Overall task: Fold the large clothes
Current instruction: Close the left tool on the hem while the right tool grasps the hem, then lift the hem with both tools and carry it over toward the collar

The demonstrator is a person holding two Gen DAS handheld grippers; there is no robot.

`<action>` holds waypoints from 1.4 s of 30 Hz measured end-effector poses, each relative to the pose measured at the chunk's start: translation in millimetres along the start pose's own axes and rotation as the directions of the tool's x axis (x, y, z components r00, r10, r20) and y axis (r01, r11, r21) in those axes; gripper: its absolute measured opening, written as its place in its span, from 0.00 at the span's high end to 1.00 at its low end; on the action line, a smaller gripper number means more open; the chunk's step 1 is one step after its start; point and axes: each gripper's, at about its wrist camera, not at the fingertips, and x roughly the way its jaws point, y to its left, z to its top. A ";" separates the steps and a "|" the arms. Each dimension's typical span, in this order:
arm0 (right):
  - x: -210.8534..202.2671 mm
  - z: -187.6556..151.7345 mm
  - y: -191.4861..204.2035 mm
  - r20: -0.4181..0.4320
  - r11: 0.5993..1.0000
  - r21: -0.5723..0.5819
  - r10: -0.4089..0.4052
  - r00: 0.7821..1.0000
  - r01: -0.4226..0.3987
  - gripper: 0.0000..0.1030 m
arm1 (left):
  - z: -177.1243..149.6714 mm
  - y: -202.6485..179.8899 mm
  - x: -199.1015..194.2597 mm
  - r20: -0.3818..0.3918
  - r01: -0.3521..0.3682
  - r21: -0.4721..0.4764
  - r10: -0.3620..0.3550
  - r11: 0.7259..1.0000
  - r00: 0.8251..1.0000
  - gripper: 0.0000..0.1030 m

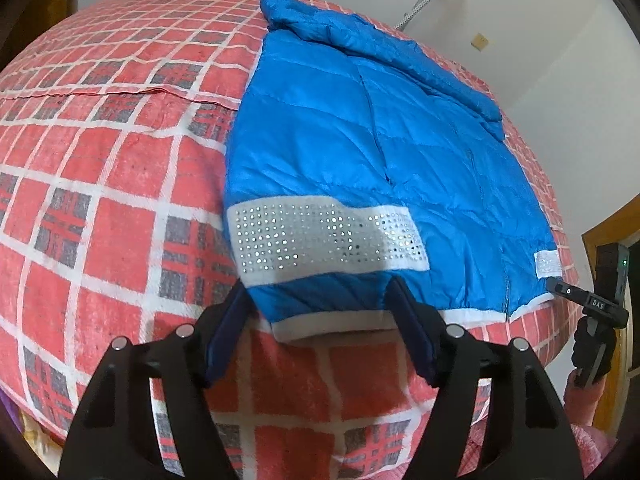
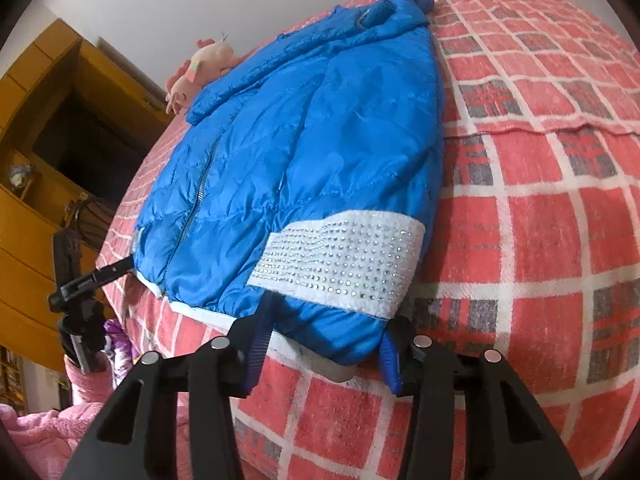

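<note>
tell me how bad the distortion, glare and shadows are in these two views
Left wrist view: strong fisheye bulge bends the checked blanket; dark corners; studs on the jacket band glint, and the left gripper throws a shadow on its hem. Right wrist view: same bulge and dark corners; the jacket is sharp, the pink plush toy softer near the edge; shadow sits under the hem by the right gripper.

Two black grippers are seen: the left gripper and the right gripper. Dark blue pads and round silver screws are fitted. A fluffy pink sleeve is worn.
</note>
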 end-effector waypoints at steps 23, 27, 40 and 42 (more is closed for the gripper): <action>-8.4 2.6 4.1 0.032 0.999 -0.046 0.000 0.999 0.001 0.72 | 6.4 15.0 -5.4 -0.001 0.094 -0.124 -0.095 0.988 0.996 0.85; -22.2 5.7 9.9 0.067 0.998 -0.069 0.017 0.998 -0.012 0.82 | 4.3 10.7 -21.7 0.046 0.126 -0.106 -0.122 0.986 0.991 0.91; -12.9 5.4 2.9 0.034 0.999 -0.047 0.001 0.999 0.001 0.88 | 2.9 18.4 -8.6 0.022 0.124 -0.110 -0.122 0.986 0.992 0.92; -21.9 9.5 10.1 0.060 0.998 -0.067 0.010 0.998 -0.006 0.89 | 5.5 10.9 -17.4 0.047 0.127 -0.085 -0.123 0.988 0.991 0.93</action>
